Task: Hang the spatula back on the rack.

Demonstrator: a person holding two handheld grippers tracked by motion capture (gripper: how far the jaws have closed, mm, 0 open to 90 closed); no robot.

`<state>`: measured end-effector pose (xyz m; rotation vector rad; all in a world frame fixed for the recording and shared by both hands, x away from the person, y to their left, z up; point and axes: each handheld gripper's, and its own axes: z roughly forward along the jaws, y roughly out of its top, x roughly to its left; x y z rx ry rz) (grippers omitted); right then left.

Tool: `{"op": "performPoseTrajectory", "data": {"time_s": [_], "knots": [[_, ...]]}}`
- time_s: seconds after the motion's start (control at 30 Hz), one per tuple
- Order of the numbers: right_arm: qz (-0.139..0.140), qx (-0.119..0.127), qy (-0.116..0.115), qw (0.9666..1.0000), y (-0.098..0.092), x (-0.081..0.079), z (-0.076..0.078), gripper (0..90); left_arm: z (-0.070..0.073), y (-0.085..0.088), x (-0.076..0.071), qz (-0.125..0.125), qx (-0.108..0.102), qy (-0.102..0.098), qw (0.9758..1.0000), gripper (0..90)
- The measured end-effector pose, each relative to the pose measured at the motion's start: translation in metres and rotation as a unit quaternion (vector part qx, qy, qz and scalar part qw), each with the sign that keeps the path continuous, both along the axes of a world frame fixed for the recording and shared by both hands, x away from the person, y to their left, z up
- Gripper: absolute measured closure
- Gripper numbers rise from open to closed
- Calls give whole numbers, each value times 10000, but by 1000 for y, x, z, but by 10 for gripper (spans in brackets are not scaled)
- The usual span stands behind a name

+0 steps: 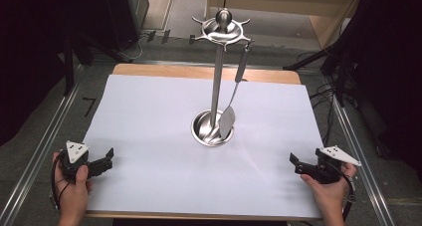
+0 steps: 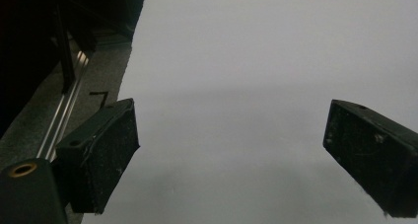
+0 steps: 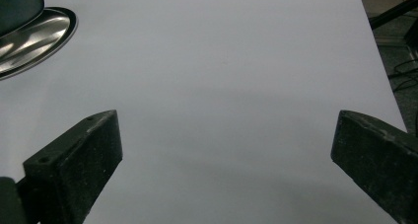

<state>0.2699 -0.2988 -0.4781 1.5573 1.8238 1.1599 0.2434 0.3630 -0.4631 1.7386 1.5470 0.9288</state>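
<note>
- Broadly, a bench (image 1: 149,69) covered by a white sheet (image 1: 149,136), bare apart from one item at its middle.
- Upright at that middle: a steel utensil stand (image 1: 217,81), round dished base (image 1: 199,131) on the sheet, tall pole, hooked crown (image 1: 222,32) at the top.
- Hanging from a hook on the crown's right side: a steel spatula (image 1: 234,94), handle up, blade down at the base, close beside the pole; touching the base or not, cannot tell.
- Left tongs (image 1: 102,161) at the near left edge of the sheet, held in a hand (image 1: 73,186); jaws wide apart in the left gripper view, nothing between them, pointing over blank sheet.
- Right tongs (image 1: 297,165) at the near right edge, held in a hand (image 1: 331,188); jaws likewise wide and empty in the right gripper view, with the rim of the base (image 3: 44,36) at the upper left corner.
- Judged as a start: spatula on its hook, untouched; reach, grip and lift off the hook all left to do.
- Nothing in the way across the sheet; pole and crown hooks close to the spatula, likely to snag a careless lift.
- Beyond the bench: dark frames, cables (image 1: 326,94) on the floor, metal rails (image 1: 45,146) along both sides.
</note>
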Motion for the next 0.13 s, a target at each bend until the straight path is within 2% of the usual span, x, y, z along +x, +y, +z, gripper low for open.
{"op": "performPoseTrajectory", "data": {"time_s": [0.13], "knots": [[-3,-30,76,10000,3,2,-2,0,0,0,0,-13,5,17,10000,75]]}}
